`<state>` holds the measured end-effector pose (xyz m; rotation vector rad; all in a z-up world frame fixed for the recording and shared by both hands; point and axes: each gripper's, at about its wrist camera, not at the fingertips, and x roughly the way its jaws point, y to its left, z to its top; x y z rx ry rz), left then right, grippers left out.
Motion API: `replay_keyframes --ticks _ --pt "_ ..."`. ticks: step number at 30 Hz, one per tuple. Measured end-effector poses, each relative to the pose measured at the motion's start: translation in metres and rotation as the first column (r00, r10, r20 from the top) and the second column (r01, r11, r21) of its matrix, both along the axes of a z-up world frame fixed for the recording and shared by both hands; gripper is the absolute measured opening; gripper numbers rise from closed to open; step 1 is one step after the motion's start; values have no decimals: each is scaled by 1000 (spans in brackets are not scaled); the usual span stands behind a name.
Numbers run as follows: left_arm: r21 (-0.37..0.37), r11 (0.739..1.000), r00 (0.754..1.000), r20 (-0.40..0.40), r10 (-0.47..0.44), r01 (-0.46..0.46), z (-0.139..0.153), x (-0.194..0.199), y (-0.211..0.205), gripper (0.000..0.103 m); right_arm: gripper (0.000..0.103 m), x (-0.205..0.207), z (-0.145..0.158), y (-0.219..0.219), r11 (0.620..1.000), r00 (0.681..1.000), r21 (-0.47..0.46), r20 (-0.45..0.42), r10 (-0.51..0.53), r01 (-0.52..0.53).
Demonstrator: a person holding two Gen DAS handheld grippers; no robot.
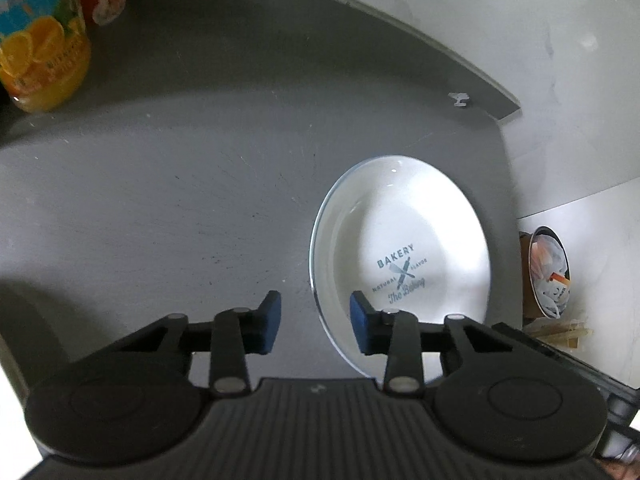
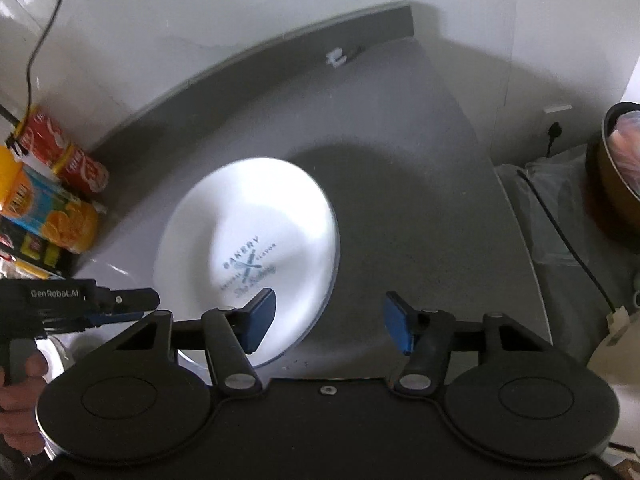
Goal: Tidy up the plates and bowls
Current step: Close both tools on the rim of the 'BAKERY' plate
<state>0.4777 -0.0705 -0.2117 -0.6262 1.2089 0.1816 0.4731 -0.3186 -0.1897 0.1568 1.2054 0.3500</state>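
You are holding your left gripper (image 1: 315, 322) parted and empty, straddling the Bakery plate's (image 1: 404, 256) near-left rim on the table (image 1: 180, 200); your right gripper (image 2: 330, 322) is hovering wide open, plate lying left.

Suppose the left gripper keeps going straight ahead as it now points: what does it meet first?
Probably the near rim of the white BAKERY plate, between the open left gripper's fingers; depth is uncertain.

Black tongs (image 1: 315, 326), blue pads (image 1: 271, 323)
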Motion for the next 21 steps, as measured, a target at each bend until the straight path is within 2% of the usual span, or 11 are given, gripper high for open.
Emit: replay_keyframes --ticks 6,11,17,21 --pt "-8 1000 1000 -21 6 -6 -17 7 1 29 49 11 -18 6 999 999 -17 -22 34 -34" --pt "-31 999 1000 -15 18 -18 -25 9 5 25 37 15 -30 10 999 998 -11 -50 47 -47" --pt "-54 998 1000 -3 20 -20 -28 12 9 20 29 20 -31 14 998 998 -6 -10 62 -62" --pt "-88 996 999 13 31 -30 -33 14 8 11 19 23 -33 15 998 998 9 -1 64 -64"
